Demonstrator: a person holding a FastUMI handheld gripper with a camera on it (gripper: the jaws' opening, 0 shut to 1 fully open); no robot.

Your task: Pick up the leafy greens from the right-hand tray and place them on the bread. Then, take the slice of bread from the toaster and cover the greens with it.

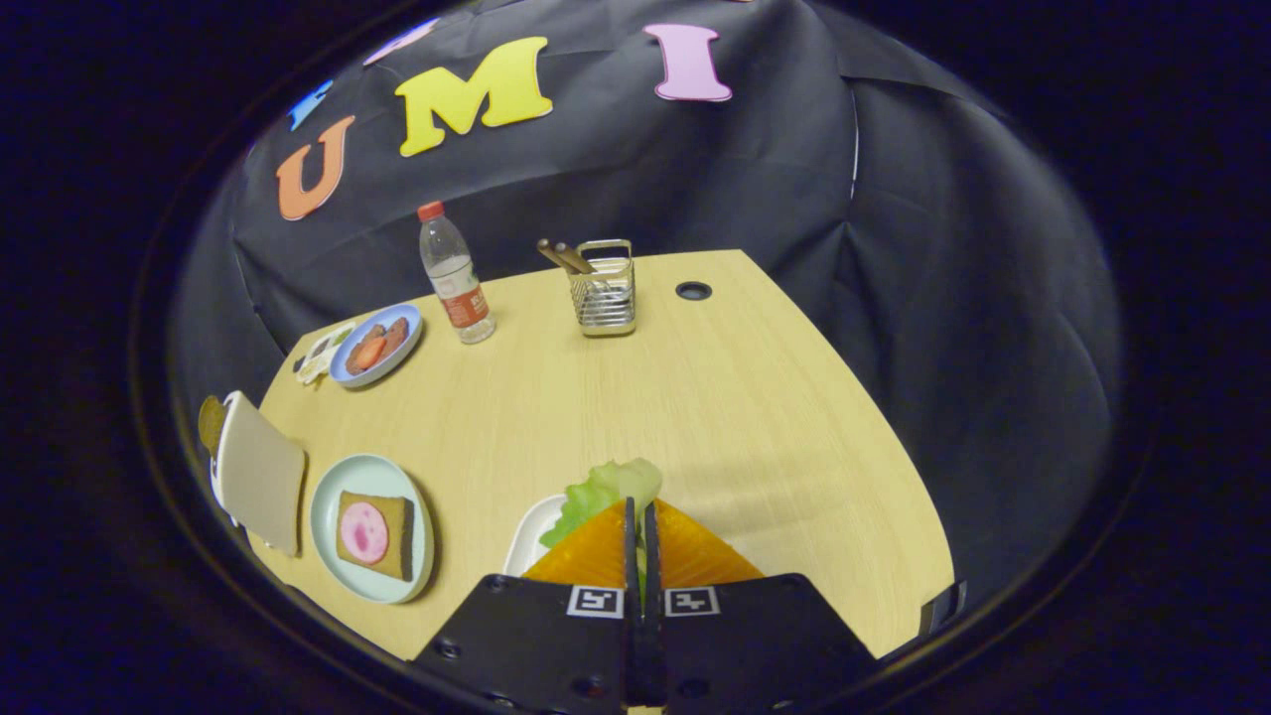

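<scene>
My gripper [640, 508] is shut on the leafy greens [601, 489], whose pale green frill sticks out just ahead of the fingertips and to their left. Under them lies the white right-hand tray [526, 541], its rim peeking out beside the left finger. Whether the greens still touch the tray I cannot tell. To the left a light green plate [328, 511] carries a brown bread slice [397, 536] with a pink round of ham on top. Further left stands the white toaster [260, 479], and a brown slice of bread [210, 422] pokes out behind it.
At the back of the wooden table [715, 397] stand a water bottle [455, 280] and a wire holder with chopsticks [604, 290]. A blue plate of food [375, 346] sits back left. A cable hole [693, 290] marks the far edge.
</scene>
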